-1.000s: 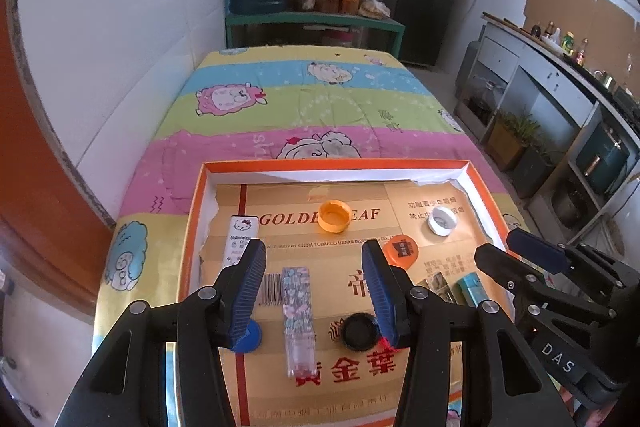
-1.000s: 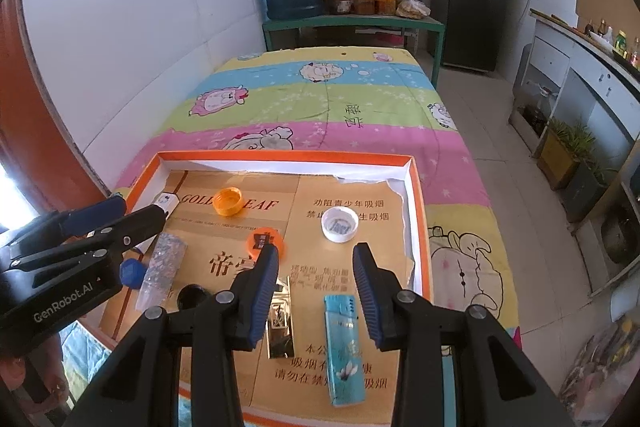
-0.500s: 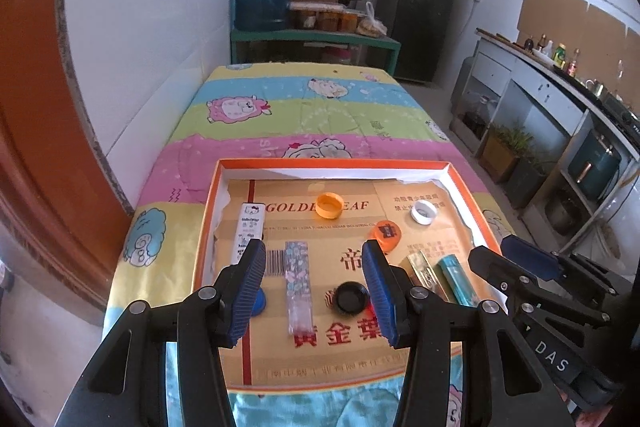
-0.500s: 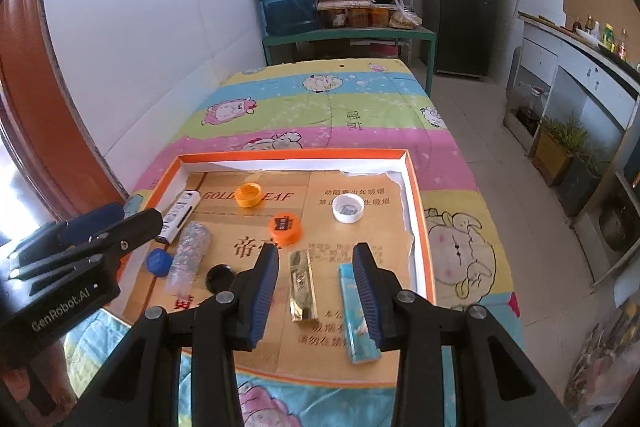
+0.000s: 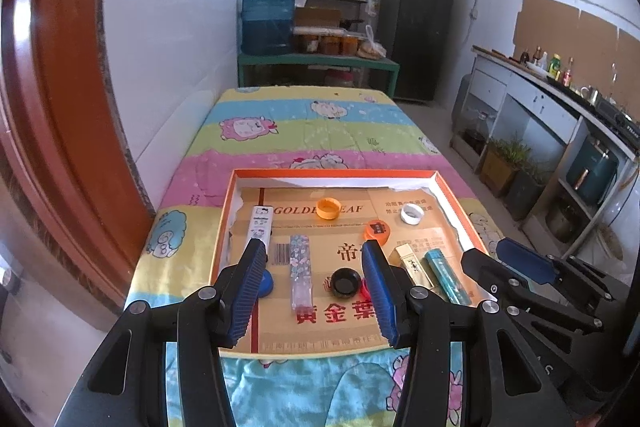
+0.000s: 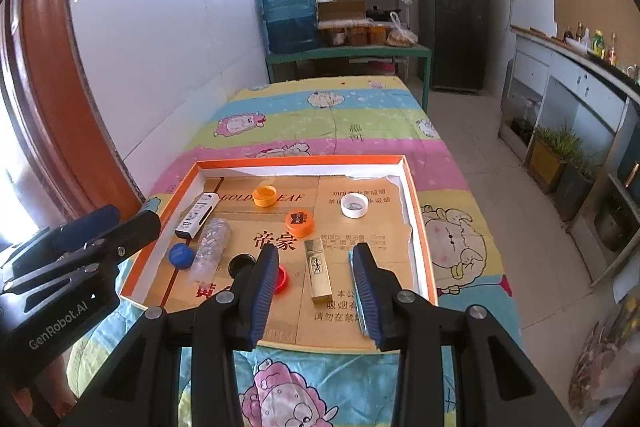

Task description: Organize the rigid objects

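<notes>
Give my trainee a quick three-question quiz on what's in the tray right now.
1. True or false: the gold lighter lies outside the orange-rimmed tray.
2. Which cap sits nearest the tray's far wall? A) yellow-orange cap B) black cap C) blue cap
3. Fill in: both the left hand-held gripper and the right hand-held gripper are ____ and hold nothing.

Key: 1 false; 2 A; 3 open.
</notes>
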A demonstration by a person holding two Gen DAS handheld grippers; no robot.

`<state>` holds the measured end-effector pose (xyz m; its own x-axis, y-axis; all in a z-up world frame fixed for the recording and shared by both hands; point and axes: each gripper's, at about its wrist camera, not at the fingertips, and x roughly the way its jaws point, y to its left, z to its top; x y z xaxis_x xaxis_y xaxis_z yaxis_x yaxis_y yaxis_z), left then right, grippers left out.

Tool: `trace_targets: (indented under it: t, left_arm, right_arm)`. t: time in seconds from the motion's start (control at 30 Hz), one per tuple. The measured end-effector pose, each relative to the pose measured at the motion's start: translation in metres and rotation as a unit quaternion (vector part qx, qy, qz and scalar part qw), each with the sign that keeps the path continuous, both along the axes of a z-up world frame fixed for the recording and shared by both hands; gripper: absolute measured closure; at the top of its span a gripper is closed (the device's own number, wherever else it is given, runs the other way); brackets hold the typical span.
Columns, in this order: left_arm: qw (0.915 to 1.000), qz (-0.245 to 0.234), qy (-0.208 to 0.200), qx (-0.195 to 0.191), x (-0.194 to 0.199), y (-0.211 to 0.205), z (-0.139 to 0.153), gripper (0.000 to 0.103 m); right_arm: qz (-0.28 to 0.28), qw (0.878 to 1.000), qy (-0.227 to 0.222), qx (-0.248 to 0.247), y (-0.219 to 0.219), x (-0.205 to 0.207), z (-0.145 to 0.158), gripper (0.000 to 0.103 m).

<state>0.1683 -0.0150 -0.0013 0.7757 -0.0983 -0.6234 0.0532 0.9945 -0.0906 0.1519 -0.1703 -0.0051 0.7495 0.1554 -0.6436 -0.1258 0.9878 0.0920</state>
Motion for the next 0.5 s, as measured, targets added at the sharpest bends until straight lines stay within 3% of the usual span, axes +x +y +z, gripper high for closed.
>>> trace_targets:
  t: [0.5]
  left_arm:
    - [0.9992, 0.011, -0.039, 0.0, -0.051, 0.001, 0.015, 0.051]
  right_arm:
    - [-0.021, 0.996, -0.079, -0.025, 0.01, -0.06, 0.018, 0.065]
